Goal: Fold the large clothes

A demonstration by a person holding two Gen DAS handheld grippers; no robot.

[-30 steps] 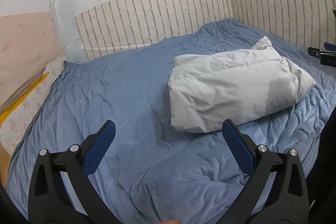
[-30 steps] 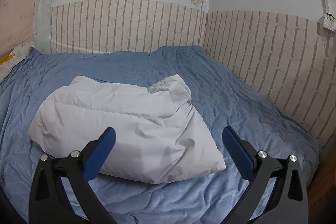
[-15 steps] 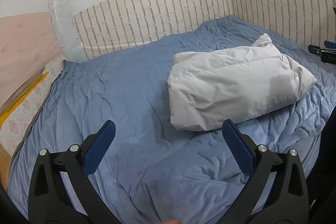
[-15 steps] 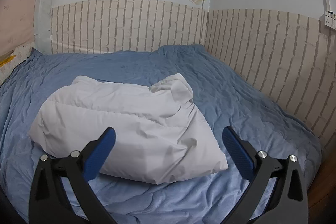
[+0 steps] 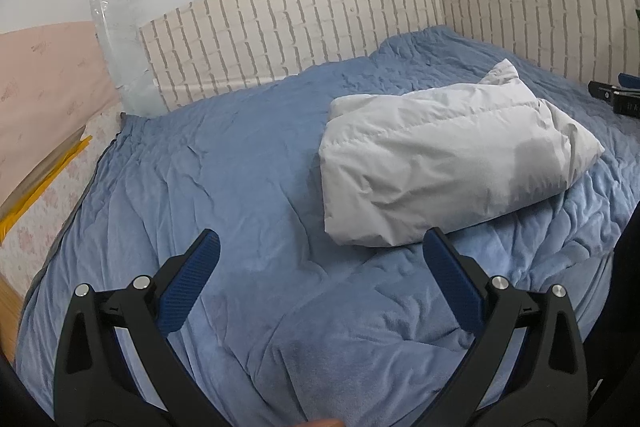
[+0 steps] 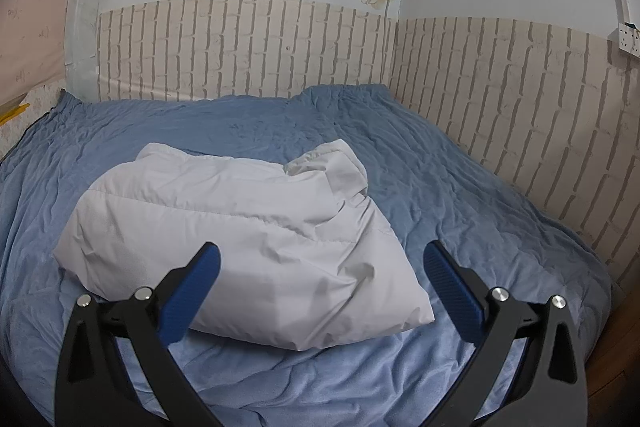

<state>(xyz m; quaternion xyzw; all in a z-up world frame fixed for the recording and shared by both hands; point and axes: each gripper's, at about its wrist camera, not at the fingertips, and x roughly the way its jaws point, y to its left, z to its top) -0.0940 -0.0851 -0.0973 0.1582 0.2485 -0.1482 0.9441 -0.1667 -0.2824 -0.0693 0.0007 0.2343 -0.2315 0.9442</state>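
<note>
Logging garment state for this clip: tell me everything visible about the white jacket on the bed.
The white jacket is a puffy, quilted piece with stitched horizontal seams and a smooth, slightly shiny shell, like a down coat. It is folded into a compact, roughly rectangular bundle, with a collar or hood end bunched up at the far side toward the brick-pattern wall. Creases run across the top. It rests flat on the blue blanket, toward the right of the bed. Neither gripper touches it; both hang open in front of it.

A bed covered by a rumpled blue blanket (image 6: 460, 187) bears a folded white padded jacket (image 6: 240, 227).
</note>
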